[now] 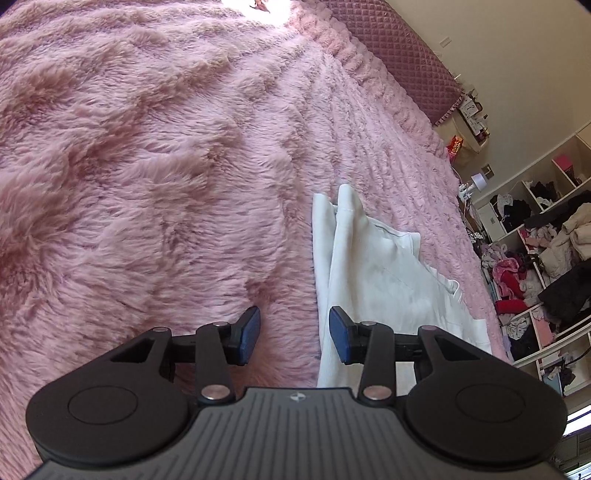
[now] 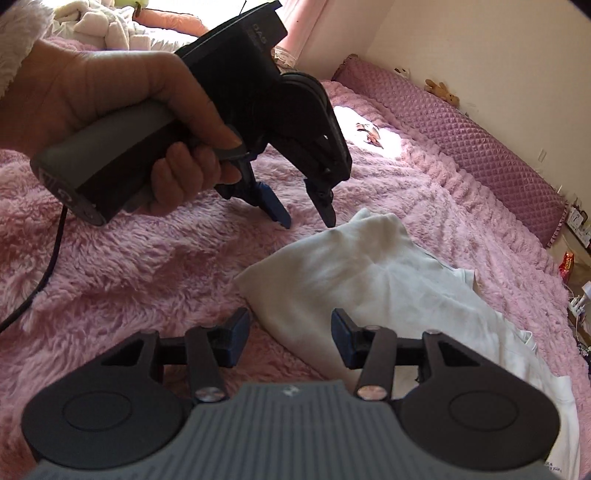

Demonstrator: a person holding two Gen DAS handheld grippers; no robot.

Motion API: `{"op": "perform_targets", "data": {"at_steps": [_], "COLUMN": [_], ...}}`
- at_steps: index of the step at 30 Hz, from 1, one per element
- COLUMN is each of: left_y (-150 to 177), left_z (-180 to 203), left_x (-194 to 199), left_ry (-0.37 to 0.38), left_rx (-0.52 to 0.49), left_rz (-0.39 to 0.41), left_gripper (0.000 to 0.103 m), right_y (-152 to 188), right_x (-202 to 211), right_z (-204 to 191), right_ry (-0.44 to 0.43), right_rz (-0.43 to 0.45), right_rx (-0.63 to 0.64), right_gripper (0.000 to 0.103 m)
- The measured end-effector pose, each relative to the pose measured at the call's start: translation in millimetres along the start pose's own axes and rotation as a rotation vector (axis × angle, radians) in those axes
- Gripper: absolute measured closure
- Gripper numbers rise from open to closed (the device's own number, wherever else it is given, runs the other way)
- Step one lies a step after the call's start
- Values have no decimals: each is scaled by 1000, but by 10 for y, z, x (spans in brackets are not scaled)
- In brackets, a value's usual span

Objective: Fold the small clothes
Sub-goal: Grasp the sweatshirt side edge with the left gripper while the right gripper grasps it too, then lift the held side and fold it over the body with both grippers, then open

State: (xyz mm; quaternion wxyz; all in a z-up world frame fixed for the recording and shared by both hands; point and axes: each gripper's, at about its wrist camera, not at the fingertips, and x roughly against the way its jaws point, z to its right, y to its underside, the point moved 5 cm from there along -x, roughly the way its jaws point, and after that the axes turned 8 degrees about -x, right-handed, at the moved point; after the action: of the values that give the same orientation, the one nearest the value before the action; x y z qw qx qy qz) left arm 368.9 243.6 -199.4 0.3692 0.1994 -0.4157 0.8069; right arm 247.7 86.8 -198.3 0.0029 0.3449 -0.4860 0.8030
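A small white garment (image 1: 373, 266) lies partly folded on the pink furry blanket (image 1: 147, 166). My left gripper (image 1: 293, 325) is open and empty, its fingers straddling the garment's left edge. In the right wrist view the garment (image 2: 369, 280) spreads to the right, with a folded corner raised near the centre. My right gripper (image 2: 290, 330) is open and empty, just above the garment's near folded edge. The left gripper (image 2: 308, 221) also shows there, held by a hand, open, tips just above the blanket beside the garment's far corner.
A purple quilted headboard cushion (image 2: 461, 136) runs along the wall. Open shelves stuffed with clothes (image 1: 546, 266) stand beyond the bed's right side. A pile of pale plush items (image 2: 103, 26) lies at the far left. A black cable (image 2: 40, 280) trails over the blanket.
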Motion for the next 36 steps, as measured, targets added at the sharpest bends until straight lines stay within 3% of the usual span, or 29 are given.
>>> {"op": "perform_targets", "data": {"at_steps": [8,15,25,26,28,31,36], "left_y": [-219,-458,-711,-711,-703,-683,-737], "left_z": [-57,-93,116,116,139,157,279], "left_x": [-361,-657,-992,-1001,-1004,-948,-785], "left_ry": [89,175,148,146,133,136,160], "left_rx": [74,152,104,101,67,61,48], "left_rz": [-29,-22,-29,-26,-25,-9,27], "left_gripper": [56,56,57,72,84,85,86], "right_y": [11,-62,-106,-106,-105,-117,-164], "right_x": [-182,-292,-415,-415,-403,-385,-252], "right_z": [-198,-286,-238,-234,-220,-178,-114], "right_ry": [65,93,94,92,75,53,36], "right_rz": [54,92,104,106,109,105,101], "right_rx": [132,168,158,159,150,131,61], "right_gripper": [56,55,55,56,81,93,97]}}
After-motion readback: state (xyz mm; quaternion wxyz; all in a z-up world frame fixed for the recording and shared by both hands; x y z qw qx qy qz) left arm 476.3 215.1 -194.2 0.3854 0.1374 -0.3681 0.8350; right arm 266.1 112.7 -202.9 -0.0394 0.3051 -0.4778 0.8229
